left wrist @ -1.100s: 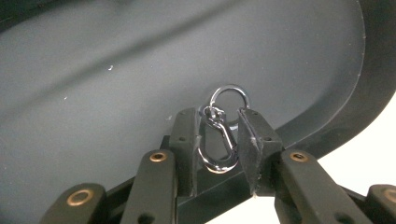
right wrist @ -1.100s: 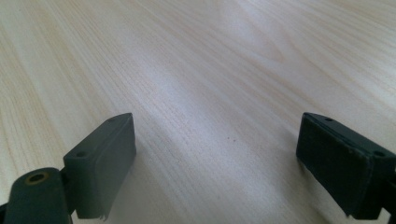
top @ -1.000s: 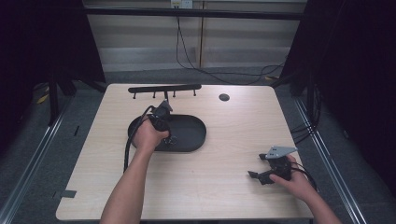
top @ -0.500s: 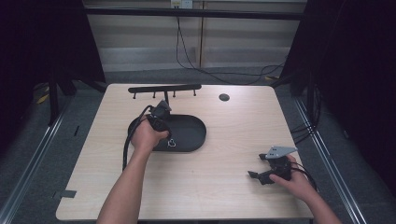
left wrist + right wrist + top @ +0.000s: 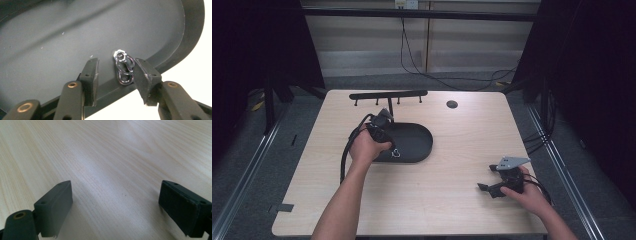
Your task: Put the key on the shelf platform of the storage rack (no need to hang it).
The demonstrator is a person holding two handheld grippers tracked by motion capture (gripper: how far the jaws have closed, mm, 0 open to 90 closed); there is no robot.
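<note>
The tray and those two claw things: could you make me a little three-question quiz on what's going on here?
1. True or false: the left gripper is shut on the silver clip.
2. Where does the clip lie? A) on the bare table B) on the black oval tray, by its near rim C) hanging from the black rack
3. Fill in: under the right gripper lies nothing but the wooden ____.

Key
1. False: its jaws are open, with the clip between them, close to one jaw.
2. B
3. table
</note>
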